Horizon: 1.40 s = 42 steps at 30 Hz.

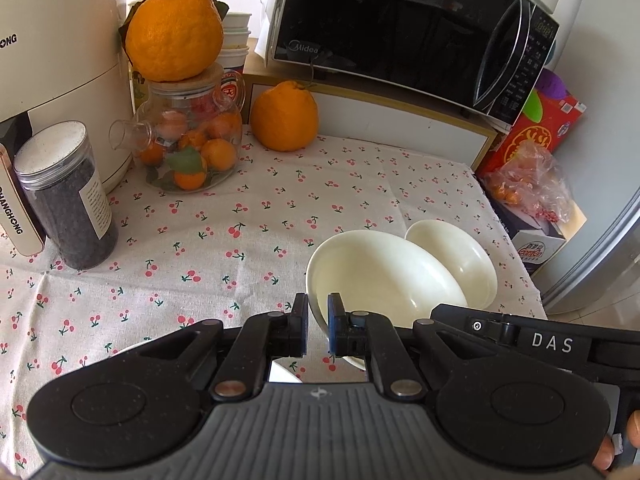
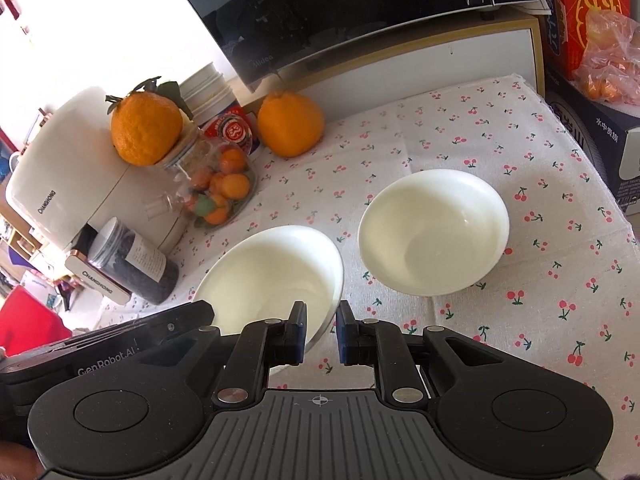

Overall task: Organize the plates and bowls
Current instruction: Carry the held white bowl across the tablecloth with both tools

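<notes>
Left gripper (image 1: 318,322): pinching near bowl (image 1: 380,276) rim, lifting it tilted | Right gripper (image 2: 322,330): clamped on the same bowl's opposite rim, sharing the load | Second bowl (image 2: 434,236): at two o'clock on cherry tablecloth (image 2: 540,280), likely the nesting target.

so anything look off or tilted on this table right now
Yes: the nearer white bowl is tipped, both grippers pinching its rim, left gripper and right gripper. The other bowl sits flat. Nothing spilled.
</notes>
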{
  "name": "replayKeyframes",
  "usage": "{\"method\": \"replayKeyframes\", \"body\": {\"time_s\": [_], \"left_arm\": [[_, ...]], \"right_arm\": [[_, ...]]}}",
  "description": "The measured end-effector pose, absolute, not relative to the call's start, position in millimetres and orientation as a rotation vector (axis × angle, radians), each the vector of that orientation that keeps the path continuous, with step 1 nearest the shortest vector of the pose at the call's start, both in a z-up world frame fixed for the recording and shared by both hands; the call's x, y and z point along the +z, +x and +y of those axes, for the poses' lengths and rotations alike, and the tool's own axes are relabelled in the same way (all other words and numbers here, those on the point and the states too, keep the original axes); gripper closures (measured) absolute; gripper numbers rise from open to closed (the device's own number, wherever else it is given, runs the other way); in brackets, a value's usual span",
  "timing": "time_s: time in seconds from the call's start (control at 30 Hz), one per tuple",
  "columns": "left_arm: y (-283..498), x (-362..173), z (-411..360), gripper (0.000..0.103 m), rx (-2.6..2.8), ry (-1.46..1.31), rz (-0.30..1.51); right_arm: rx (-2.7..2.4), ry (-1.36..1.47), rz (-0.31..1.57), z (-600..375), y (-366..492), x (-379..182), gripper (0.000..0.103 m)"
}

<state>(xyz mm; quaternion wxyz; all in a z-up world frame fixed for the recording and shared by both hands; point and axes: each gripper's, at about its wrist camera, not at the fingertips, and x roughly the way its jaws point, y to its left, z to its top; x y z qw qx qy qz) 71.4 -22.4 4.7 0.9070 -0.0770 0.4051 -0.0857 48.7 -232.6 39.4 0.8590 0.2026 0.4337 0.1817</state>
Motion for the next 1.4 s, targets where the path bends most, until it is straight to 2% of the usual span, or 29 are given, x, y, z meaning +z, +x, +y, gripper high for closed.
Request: {"method": "replayKeyframes", "body": {"time_s": [0.93, 1.4], "left_arm": [[40.7, 23.0, -35.2, 0.095, -0.257, -0.212, 0.802], [26.4, 13.6, -57.6, 0.094, -0.355, -0.199, 0.823]], "right_arm": [[0.395, 0.451, 0.827, -267.2, 3.9, 60.6, 0.086], [0.325, 0.411, 0.787, -289.1, -31.2, 63.7, 0.085]]}}
